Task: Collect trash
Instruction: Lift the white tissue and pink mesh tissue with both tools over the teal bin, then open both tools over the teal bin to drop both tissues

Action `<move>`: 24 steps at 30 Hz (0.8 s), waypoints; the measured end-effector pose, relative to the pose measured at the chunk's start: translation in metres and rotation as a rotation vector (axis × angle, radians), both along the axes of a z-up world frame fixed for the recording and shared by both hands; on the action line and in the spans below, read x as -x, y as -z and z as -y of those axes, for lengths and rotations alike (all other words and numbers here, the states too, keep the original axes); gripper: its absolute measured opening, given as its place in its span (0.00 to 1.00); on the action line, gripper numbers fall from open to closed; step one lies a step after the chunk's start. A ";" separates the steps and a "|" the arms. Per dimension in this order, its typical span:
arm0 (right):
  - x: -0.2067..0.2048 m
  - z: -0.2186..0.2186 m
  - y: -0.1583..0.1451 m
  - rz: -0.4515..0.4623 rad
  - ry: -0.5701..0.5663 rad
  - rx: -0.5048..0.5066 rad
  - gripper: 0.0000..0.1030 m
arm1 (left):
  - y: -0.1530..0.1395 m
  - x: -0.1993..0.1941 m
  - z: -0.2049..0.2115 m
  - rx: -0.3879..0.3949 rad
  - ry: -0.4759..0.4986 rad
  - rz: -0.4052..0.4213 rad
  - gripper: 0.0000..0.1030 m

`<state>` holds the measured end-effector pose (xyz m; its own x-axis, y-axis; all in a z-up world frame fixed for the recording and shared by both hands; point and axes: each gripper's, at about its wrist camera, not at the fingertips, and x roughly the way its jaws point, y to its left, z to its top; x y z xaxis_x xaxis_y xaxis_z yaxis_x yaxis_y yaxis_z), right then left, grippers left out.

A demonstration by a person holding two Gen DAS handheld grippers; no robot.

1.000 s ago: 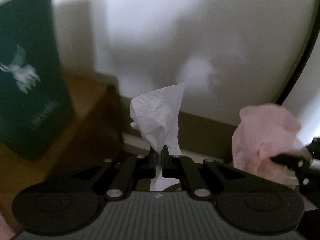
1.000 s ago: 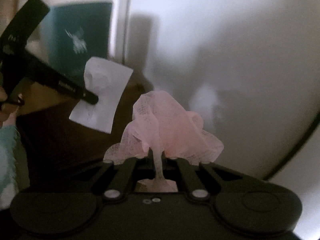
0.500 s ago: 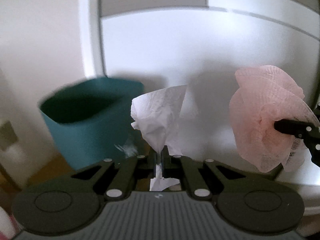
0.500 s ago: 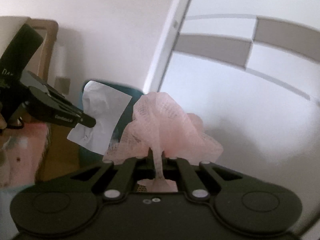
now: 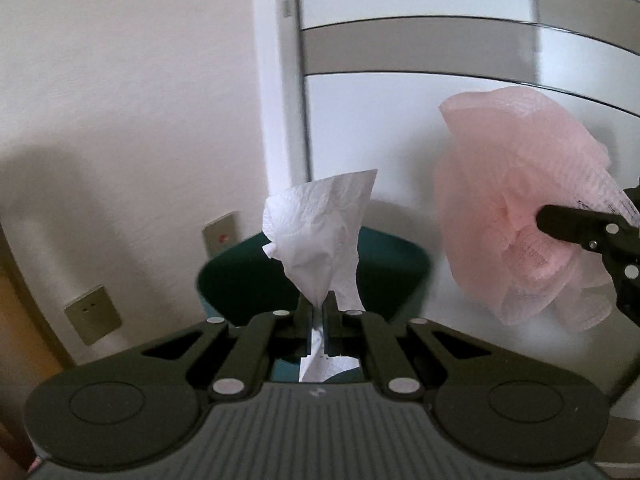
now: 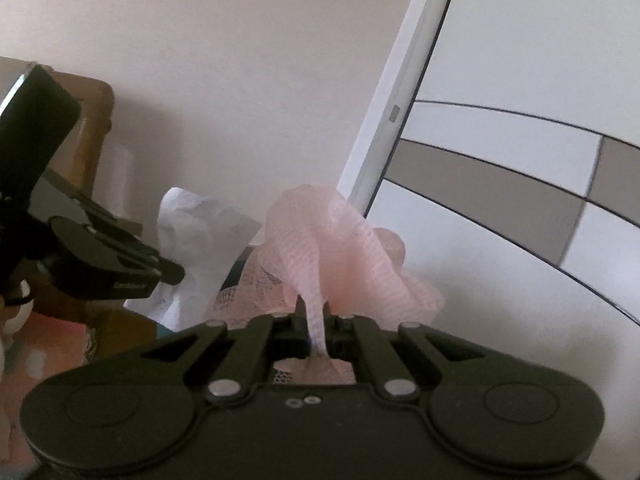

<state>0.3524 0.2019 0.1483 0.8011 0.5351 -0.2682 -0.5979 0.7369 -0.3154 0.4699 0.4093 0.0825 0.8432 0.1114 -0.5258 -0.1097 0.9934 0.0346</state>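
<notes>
My left gripper [image 5: 319, 307] is shut on a crumpled white tissue [image 5: 320, 240], which stands up in front of a dark teal bin [image 5: 400, 272] just behind and below it. My right gripper [image 6: 316, 312] is shut on a pink mesh wrap [image 6: 340, 256]. The pink mesh [image 5: 520, 216] and the right gripper's fingers [image 5: 580, 232] also show at the right of the left wrist view. The white tissue [image 6: 200, 248] and the left gripper [image 6: 172, 272] show at the left of the right wrist view. The bin is mostly hidden in the right wrist view.
A white wall [image 5: 140, 120] with two wall plates [image 5: 93, 314] lies behind the bin. A white and grey panelled door [image 5: 440, 52] stands to the right. A wooden piece of furniture [image 6: 86, 128] sits at the left.
Both grippers have swung from a dim corner toward the wall and door. The teal bin has moved from the left to directly behind the white tissue. Both grips are unchanged.
</notes>
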 end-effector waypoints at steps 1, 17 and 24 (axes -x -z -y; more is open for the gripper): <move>-0.008 -0.006 -0.001 -0.011 0.004 -0.003 0.01 | 0.000 -0.008 -0.006 0.006 -0.013 -0.010 0.04; -0.076 -0.082 0.055 -0.145 -0.009 0.111 0.02 | 0.035 -0.089 -0.030 -0.082 -0.053 -0.157 0.04; -0.081 -0.088 0.074 -0.183 -0.024 0.138 0.03 | 0.053 -0.111 -0.026 -0.112 -0.037 -0.227 0.05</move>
<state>0.4330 0.2902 0.0746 0.7197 0.5018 -0.4798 -0.6713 0.6792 -0.2965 0.5812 0.4355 0.0292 0.6996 0.2084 -0.6835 -0.1227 0.9774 0.1724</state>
